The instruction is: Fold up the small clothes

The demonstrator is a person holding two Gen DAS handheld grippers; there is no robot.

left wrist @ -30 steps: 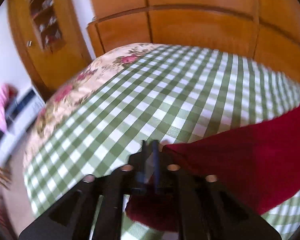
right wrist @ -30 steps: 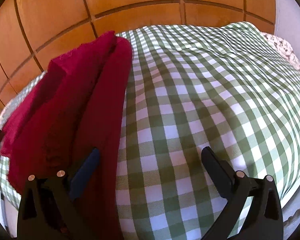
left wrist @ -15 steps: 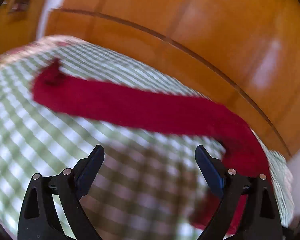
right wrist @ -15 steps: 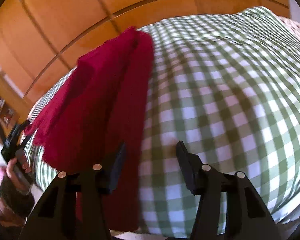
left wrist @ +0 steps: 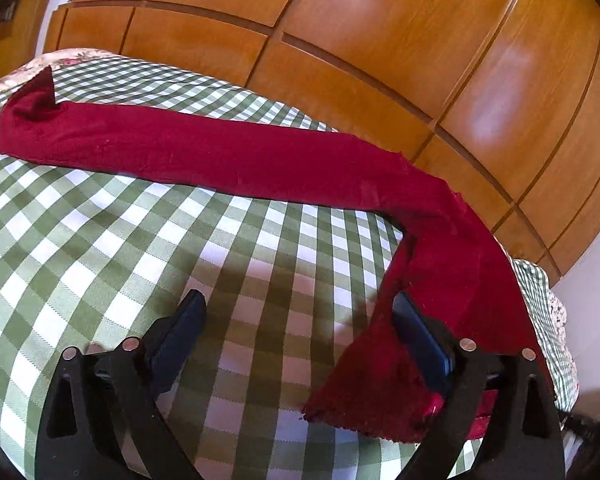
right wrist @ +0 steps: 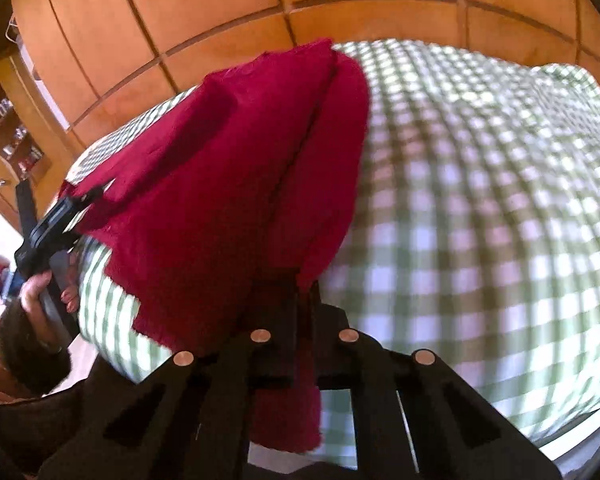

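**Right hand-held gripper pinching the red cloth; left hand-held gripper spread and empty**

The right hand-held gripper (right wrist: 304, 292) is clamped fully on the near end of the red cloth (left wrist: 228, 156); the left hand-held gripper (left wrist: 296, 320) has its jaws opening wide, gripping nothing, with cloth draped against its right finger. The cloth lies in a long band across the checked bed cover (left wrist: 100, 240). It appears soft, light and limp: take hold at corners or hem edges.
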